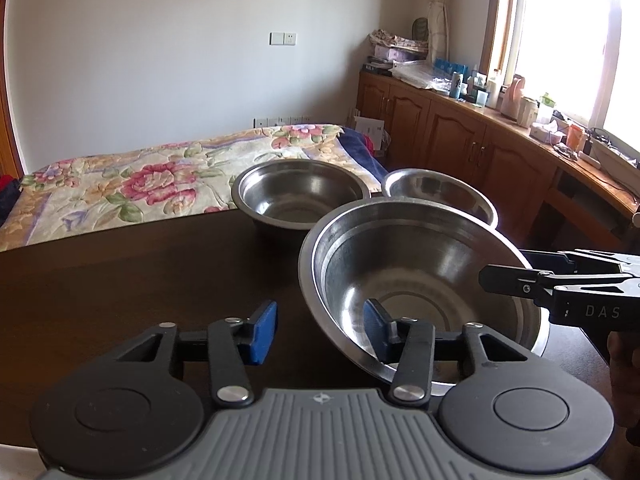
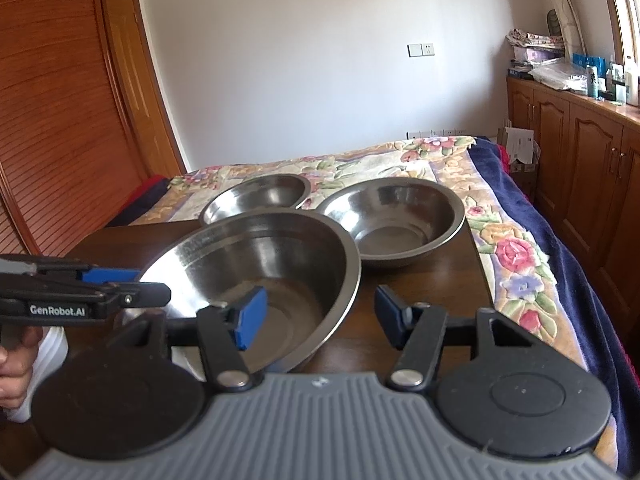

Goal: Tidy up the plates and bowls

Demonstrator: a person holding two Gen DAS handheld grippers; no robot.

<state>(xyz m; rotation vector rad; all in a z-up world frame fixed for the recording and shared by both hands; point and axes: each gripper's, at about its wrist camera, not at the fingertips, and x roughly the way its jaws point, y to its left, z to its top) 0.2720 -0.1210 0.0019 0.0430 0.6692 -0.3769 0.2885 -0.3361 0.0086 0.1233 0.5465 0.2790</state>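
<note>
On the dark wooden table [image 1: 120,280], the left gripper [image 1: 320,330] and right gripper [image 2: 320,314], fingers spread, each straddle the rim of the large tilted steel bowl [image 1: 416,276] near the front edge, with two smaller steel bowls [image 1: 298,190] [image 1: 440,192] side by side along the far edge.
</note>
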